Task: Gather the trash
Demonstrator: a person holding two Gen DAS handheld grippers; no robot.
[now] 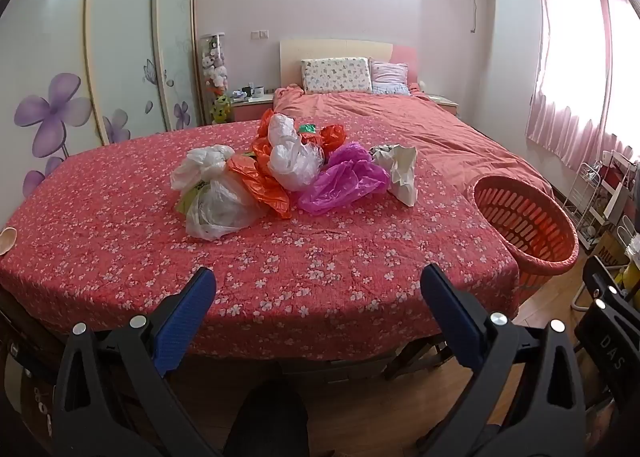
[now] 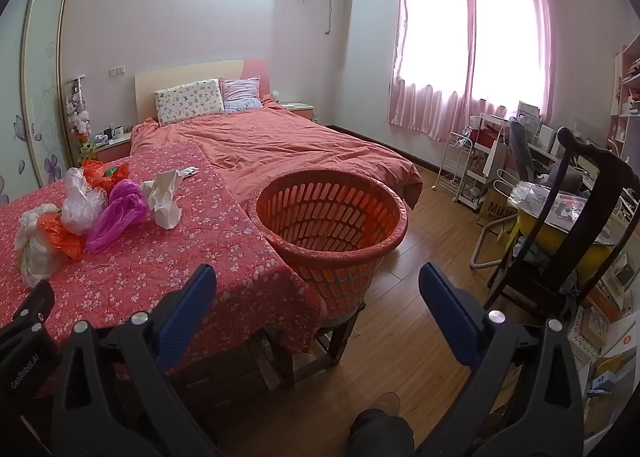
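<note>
A pile of trash lies on the red flowered tablecloth (image 1: 280, 277): white plastic bags (image 1: 212, 193), orange bags (image 1: 260, 181), a magenta bag (image 1: 344, 181) and crumpled white paper (image 1: 402, 173). The pile also shows at the left of the right wrist view (image 2: 100, 209). An empty orange slotted basket (image 1: 524, 221) stands at the table's right edge, also in the right wrist view (image 2: 332, 217). My left gripper (image 1: 318, 297) is open and empty, held before the table's near edge. My right gripper (image 2: 318, 297) is open and empty, near the basket.
A bed with a salmon quilt (image 2: 280, 145) lies behind the table. A dark wooden chair (image 2: 576, 225) holding a yellow tub stands at right. Wire racks and boxes (image 2: 480, 173) stand under the pink-curtained window. A wardrobe (image 1: 120, 57) lines the left wall.
</note>
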